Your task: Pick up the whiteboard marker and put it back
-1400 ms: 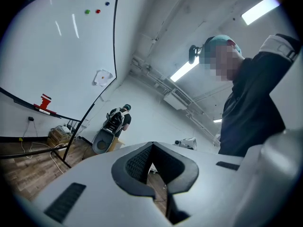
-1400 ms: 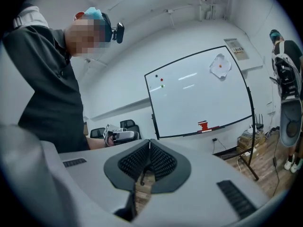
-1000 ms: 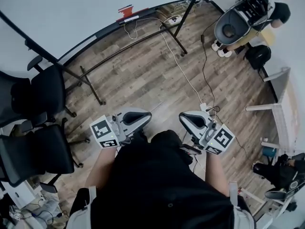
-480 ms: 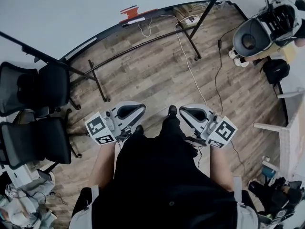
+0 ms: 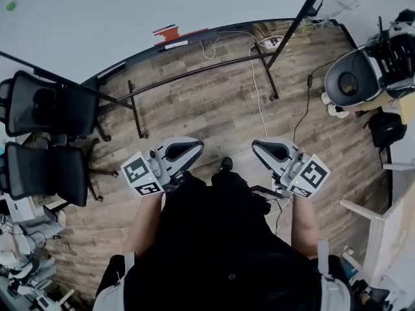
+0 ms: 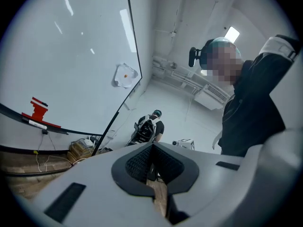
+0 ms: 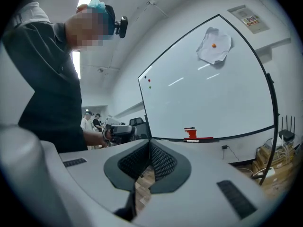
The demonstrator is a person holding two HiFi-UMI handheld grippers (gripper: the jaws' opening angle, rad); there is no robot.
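1. The whiteboard (image 5: 130, 11) stands well ahead of both your jaws, across the wood floor (image 5: 214, 102).
2. Your left gripper (image 6: 152, 145): jaws pressed together, nothing between them.
3. Your right gripper (image 7: 150, 142): jaws closed too, and empty.
4. A red eraser (image 7: 191, 132) sits on the board's tray, far beyond the right jaws' tips.
5. The whiteboard marker (image 7: 191, 140) looks to be the slim white stick just beneath it, well apart from both jaws.
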